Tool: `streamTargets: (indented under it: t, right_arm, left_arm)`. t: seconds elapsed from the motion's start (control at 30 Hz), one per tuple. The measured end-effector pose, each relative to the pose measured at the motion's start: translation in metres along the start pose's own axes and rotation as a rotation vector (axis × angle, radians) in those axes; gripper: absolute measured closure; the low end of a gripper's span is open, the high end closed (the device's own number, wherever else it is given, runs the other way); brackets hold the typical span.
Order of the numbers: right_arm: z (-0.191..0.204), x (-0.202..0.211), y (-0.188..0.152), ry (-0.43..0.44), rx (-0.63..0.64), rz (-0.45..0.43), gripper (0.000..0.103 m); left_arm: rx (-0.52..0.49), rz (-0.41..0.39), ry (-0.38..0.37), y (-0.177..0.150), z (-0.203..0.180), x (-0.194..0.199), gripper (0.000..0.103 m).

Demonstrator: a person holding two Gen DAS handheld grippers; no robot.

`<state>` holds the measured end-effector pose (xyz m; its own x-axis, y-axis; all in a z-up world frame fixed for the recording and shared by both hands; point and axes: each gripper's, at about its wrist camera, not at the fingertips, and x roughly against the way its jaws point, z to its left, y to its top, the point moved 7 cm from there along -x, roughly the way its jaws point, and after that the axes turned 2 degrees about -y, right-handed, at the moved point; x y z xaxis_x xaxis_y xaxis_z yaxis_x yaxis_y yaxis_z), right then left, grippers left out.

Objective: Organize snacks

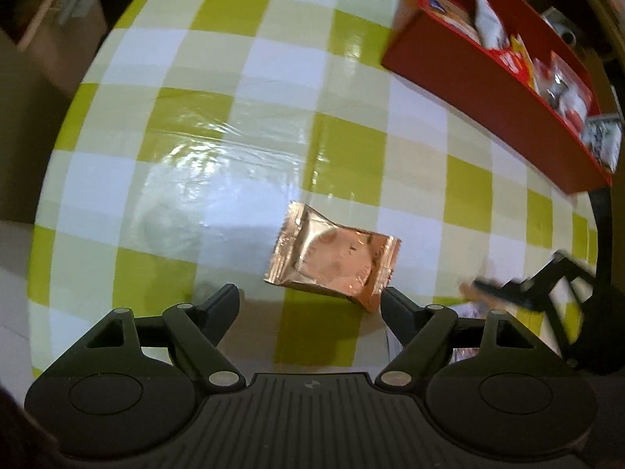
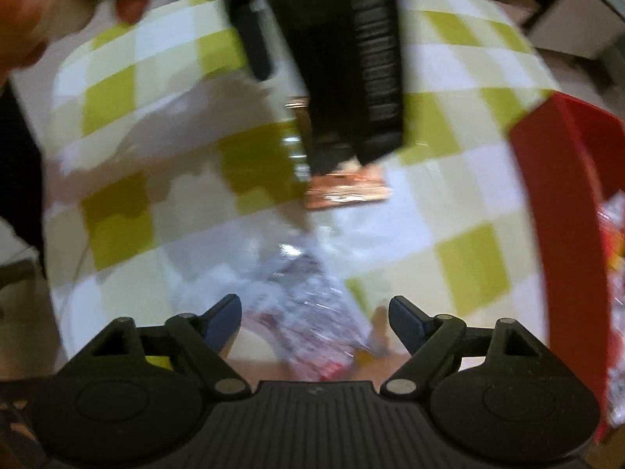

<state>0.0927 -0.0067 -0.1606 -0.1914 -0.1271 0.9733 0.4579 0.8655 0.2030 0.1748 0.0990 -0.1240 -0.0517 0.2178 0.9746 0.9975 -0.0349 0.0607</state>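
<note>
Black fingers of the left hand-held gripper (image 1: 310,299) fill the bottom of the left wrist view, spread wide with nothing between them. Just above them, right of centre, a copper foil snack packet (image 1: 334,260) lies flat on the green-and-white checked table (image 1: 218,90), its lower right corner close to the right fingertip (image 1: 392,299); whether they touch is unclear. At the upper right sits a red tray (image 1: 496,97) holding several wrapped snacks. The right hand-held gripper (image 1: 519,287) shows blurred at the right edge.

Low in the right wrist view, the right hand-held gripper (image 2: 314,308) is likewise wide open and holds nothing. A blurred clear-wrapped snack (image 2: 312,305) lies on the table between and just above its fingertips. Higher, at centre, the copper foil snack packet (image 2: 345,191) is partly covered by the dark body of the left hand-held gripper. The red tray (image 2: 554,195) stands at the right edge.
</note>
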Motion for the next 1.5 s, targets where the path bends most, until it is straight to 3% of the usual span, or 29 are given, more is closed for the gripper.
streamTargets:
  t: [0.2, 0.37, 0.47, 0.53, 0.67, 0.77, 0.9, 1.0, 1.13, 1.37, 1.5]
  right_arm:
    - [-0.008, 0.000, -0.024, 0.023, -0.155, -0.053, 0.008]
    - [0.017, 0.008, -0.050, 0.033, -0.186, -0.082, 0.006]
    - [0.019, 0.014, -0.058, 0.079, -0.248, -0.107, 0.007]
    - [0.012, 0.024, -0.059, 0.040, -0.289, -0.131, 0.007]
    - [-0.022, 0.031, -0.063, -0.037, -0.428, -0.165, 0.007]
    - [-0.037, 0.024, -0.062, -0.064, -0.487, -0.169, 0.007]
    - [-0.035, 0.008, -0.053, -0.034, -0.519, -0.168, 0.007]
    - [-0.037, 0.003, -0.048, -0.044, -0.530, -0.174, 0.000]
    - [-0.045, -0.002, -0.053, -0.033, -0.599, -0.183, 0.000]
    - [-0.028, -0.004, -0.055, -0.054, -0.623, -0.201, 0.000]
    - [-0.030, 0.003, -0.053, -0.066, -0.645, -0.185, 0.000]
  left_arm:
    - [0.025, 0.008, 0.008, -0.006, -0.010, -0.005, 0.018]
    - [0.102, 0.027, -0.044, -0.009, -0.016, -0.009, 0.017]
    - [0.144, 0.024, -0.026, -0.003, -0.020, -0.018, 0.016]
    - [0.169, 0.015, -0.016, 0.001, -0.024, -0.021, 0.011]
    - [0.205, -0.014, 0.022, 0.007, -0.036, -0.026, 0.011]
    - [0.194, -0.051, 0.107, 0.010, -0.048, -0.031, 0.018]
    - [0.152, -0.087, 0.195, 0.009, -0.059, -0.030, 0.035]
    - [0.135, -0.106, 0.213, 0.006, -0.061, -0.030, 0.042]
    - [0.135, -0.123, 0.210, 0.003, -0.062, -0.029, 0.045]
    - [0.099, -0.131, 0.234, -0.004, -0.059, -0.028, 0.038]
    - [0.123, -0.108, 0.187, -0.003, -0.057, -0.025, 0.020]
